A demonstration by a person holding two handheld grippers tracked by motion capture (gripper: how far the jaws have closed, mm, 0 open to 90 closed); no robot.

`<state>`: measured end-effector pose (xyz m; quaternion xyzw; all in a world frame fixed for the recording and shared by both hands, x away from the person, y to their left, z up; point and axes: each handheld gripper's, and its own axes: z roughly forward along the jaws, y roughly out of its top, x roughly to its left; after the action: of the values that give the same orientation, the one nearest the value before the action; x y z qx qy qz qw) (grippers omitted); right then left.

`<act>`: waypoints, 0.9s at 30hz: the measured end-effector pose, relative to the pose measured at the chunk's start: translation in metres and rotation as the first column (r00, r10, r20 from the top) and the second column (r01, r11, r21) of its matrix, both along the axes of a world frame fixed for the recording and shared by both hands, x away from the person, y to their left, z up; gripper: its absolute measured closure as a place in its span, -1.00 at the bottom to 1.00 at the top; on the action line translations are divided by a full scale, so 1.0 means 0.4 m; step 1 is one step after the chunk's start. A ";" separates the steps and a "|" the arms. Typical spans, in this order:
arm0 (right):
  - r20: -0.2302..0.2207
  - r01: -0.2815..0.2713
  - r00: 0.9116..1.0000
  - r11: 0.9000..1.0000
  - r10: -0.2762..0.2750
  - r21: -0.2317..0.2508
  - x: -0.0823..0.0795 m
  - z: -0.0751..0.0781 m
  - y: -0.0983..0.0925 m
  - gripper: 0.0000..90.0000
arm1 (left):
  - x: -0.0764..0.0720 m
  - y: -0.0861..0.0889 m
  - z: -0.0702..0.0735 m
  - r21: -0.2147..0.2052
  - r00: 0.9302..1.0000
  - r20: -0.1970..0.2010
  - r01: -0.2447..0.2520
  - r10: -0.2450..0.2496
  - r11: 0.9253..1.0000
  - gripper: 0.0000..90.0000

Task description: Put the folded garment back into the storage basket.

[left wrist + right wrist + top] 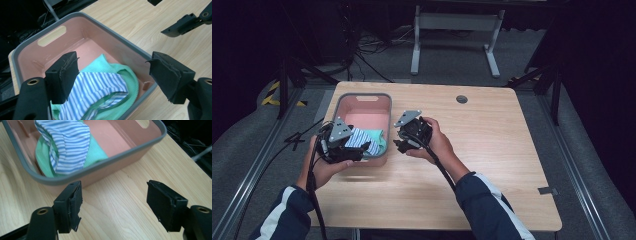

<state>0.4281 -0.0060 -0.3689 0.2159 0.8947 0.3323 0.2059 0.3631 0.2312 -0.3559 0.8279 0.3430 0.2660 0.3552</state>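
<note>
left gripper (354, 150): hanging wide open over the bin's near end, gripping nothing
clothes (100, 85): lying bunched in the pink bin (384, 106), striped piece on top; one jaw risks snagging the rim
right gripper (402, 139): gaping empty above the table (492, 150), beside the bin; could be nudging it

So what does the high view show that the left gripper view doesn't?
The high view alone shows the person's hands, the dark striped sleeves, the round grommet hole in the wooden table and a white metal frame on the floor. The left gripper view alone shows the slot handle up close. Both share the pink grey-rimmed plastic bin, its blue-striped cloth on green cloth, and open tongs.
</note>
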 end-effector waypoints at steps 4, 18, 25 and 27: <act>0.011 0.004 1.000 1.000 -0.004 -0.015 -0.010 0.002 -0.027 -0.36 | -0.008 -0.018 -0.007 0.019 1.000 0.000 0.013 -0.013 1.000 -0.52; 0.010 0.072 0.997 0.996 -0.072 -0.060 -0.042 -0.012 -0.167 -0.41 | -0.046 -0.096 -0.020 0.080 0.996 0.010 0.086 -0.088 0.993 -0.57; -0.009 0.096 0.995 0.994 -0.096 -0.047 -0.058 -0.025 -0.242 -0.35 | -0.056 -0.141 -0.032 0.079 0.992 -0.002 0.125 -0.126 0.989 -0.55; -0.004 0.100 0.995 0.994 -0.100 -0.048 -0.063 -0.032 -0.268 -0.36 | -0.060 -0.158 -0.038 0.100 0.989 0.000 0.150 -0.151 0.984 -0.55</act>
<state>0.4028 -0.1131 -0.3818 0.2566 0.8912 0.2992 0.2244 0.3393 0.1678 -0.3710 0.8671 0.2645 0.2583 0.3339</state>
